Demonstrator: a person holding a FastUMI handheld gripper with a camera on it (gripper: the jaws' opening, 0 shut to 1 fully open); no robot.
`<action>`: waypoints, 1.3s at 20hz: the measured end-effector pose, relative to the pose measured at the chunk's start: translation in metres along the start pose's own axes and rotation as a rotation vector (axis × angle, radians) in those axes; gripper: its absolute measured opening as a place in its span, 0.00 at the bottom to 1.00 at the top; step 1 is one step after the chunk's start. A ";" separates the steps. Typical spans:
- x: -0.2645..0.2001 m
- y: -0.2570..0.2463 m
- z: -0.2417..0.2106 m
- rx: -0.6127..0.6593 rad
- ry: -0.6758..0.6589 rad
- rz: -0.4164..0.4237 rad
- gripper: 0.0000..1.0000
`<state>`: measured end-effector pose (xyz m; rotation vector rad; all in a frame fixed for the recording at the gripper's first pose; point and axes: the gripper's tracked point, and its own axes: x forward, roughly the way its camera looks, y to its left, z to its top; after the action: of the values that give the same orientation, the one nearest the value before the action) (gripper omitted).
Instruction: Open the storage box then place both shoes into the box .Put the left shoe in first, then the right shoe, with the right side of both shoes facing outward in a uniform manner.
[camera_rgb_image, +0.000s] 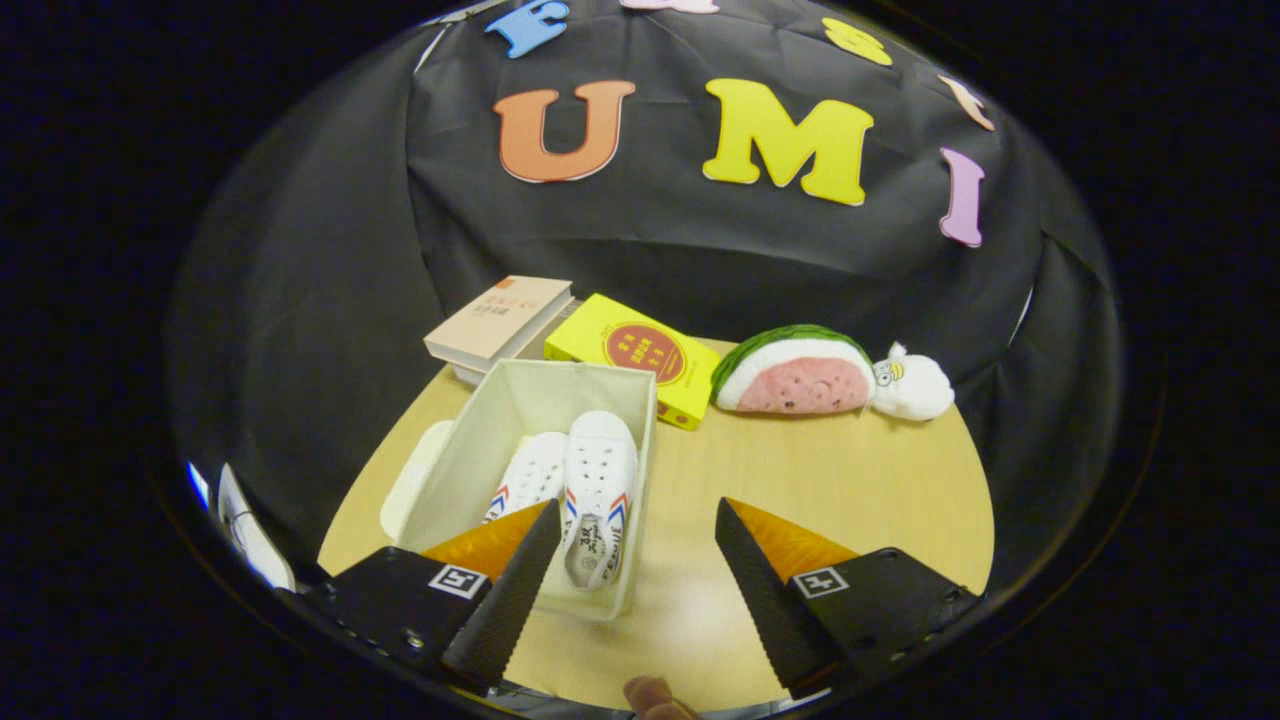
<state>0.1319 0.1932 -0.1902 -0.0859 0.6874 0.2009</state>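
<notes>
Gripper: the gripper (638, 520) sits at the bottom centre of the frame; its fingers are spread wide with nothing between them but bare table; the left finger (505, 600) overlaps the near end of the box, the right one stands over the tabletop

Fingertip: a person's fingertip (655, 698) peeks in at the very bottom, between the fingers

Storage box: the storage box (628, 455) lies lower left of centre, open at the top, pale-walled, just ahead of the left finger

Shoes: the left shoe (527, 478) and the right shoe (598, 495) lie side by side inside the box, touching, toes pointing away; both white with red and blue marks

Lid: a white lid (415, 480) lies flat on the table against the box's left wall

Table: a round wooden table (850, 480) fills the lower middle

Beyond the box: a beige book (497, 320) and a yellow book (632, 352) at upper centre; to their right a watermelon-slice plush (795, 372) touching a small white plush (912, 385)
</notes>
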 end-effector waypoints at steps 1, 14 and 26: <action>-0.007 -0.011 -0.003 -0.011 -0.025 -0.011 0.95; -0.141 -0.041 0.020 0.077 -0.485 -0.060 0.95; -0.280 -0.021 0.048 0.129 -0.670 -0.174 0.96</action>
<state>-0.0448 0.1364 0.0255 0.0463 0.0226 0.0099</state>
